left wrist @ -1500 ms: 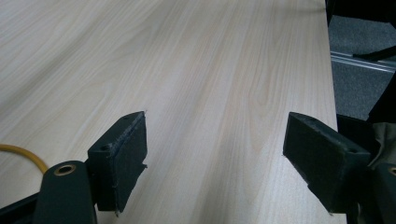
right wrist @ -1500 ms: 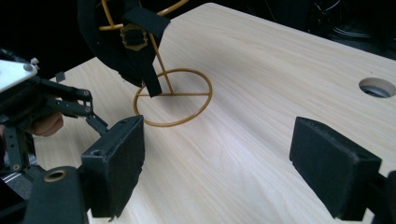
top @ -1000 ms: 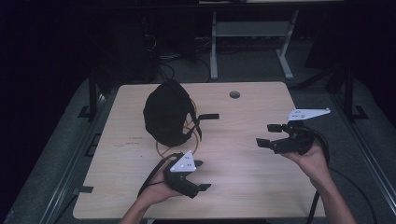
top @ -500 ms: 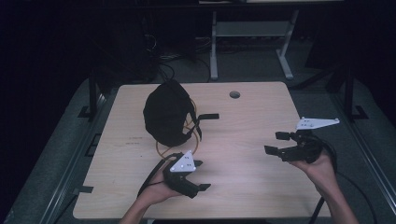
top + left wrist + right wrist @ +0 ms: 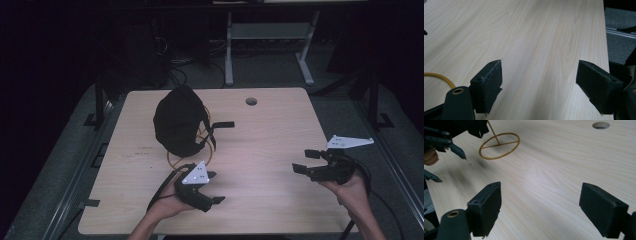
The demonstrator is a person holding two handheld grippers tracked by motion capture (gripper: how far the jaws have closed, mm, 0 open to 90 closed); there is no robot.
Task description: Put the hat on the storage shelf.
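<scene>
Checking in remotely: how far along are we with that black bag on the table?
Nothing looks done yet: the black bag sits untouched at the table's far left, yellow cord looped beside it. Nothing is in hand: left gripper and right gripper are both open and empty over bare wood. All handling remains.

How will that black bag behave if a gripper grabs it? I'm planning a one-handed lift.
The black bag looks like soft fabric slumped into a rounded heap, so it will probably sag and fold rather than hold shape. Its strap and the yellow cord lie loose beside it and would likely dangle or drag. Weight cannot be judged; its contents are hidden.
</scene>
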